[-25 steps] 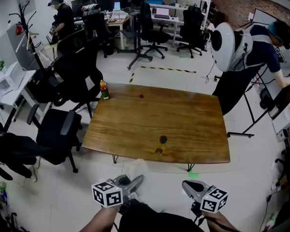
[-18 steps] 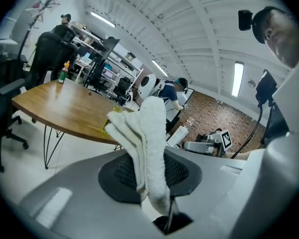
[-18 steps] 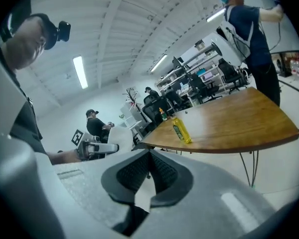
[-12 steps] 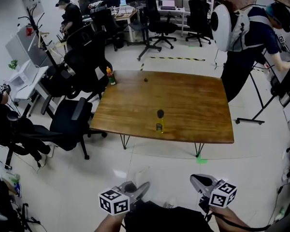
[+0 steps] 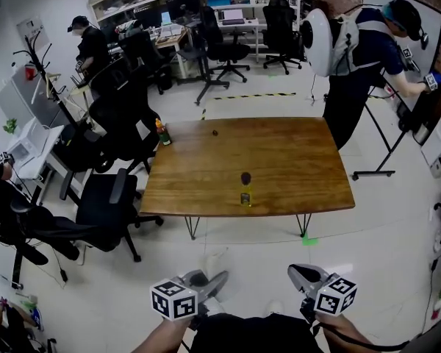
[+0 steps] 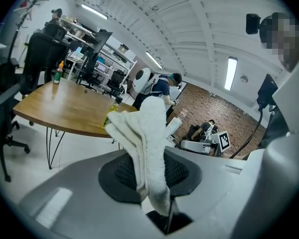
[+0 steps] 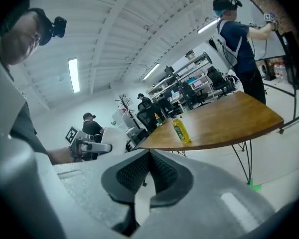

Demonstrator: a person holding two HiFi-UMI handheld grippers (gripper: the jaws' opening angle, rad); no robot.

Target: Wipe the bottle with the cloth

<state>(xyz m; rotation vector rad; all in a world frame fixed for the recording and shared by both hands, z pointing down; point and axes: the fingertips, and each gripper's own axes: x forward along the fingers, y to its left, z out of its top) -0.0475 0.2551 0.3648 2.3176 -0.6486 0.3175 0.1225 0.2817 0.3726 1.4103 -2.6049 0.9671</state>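
Observation:
A yellow bottle (image 5: 245, 190) with a dark cap stands upright near the front edge of the wooden table (image 5: 294, 168). In the right gripper view the bottle (image 7: 181, 131) is well beyond the jaws. My left gripper (image 5: 210, 280) hangs low in the head view, over the floor short of the table. It is shut on a white cloth (image 6: 145, 133), which sticks up from the jaws and partly hides the bottle (image 6: 111, 110). My right gripper (image 5: 300, 275) is level with it on the right. Its jaws (image 7: 148, 157) are shut with nothing between them.
A second bottle (image 5: 162, 132) with an orange cap stands at the table's far left corner, and a small dark object (image 5: 215, 132) lies near the far edge. Black office chairs (image 5: 106, 197) crowd the table's left side. A person with a white backpack (image 5: 356, 46) works at the right.
The table and bottle now sit higher and slightly smaller in the head view, so I stand a bit farther from them. Both grippers stay at the bottom edge, still shut.

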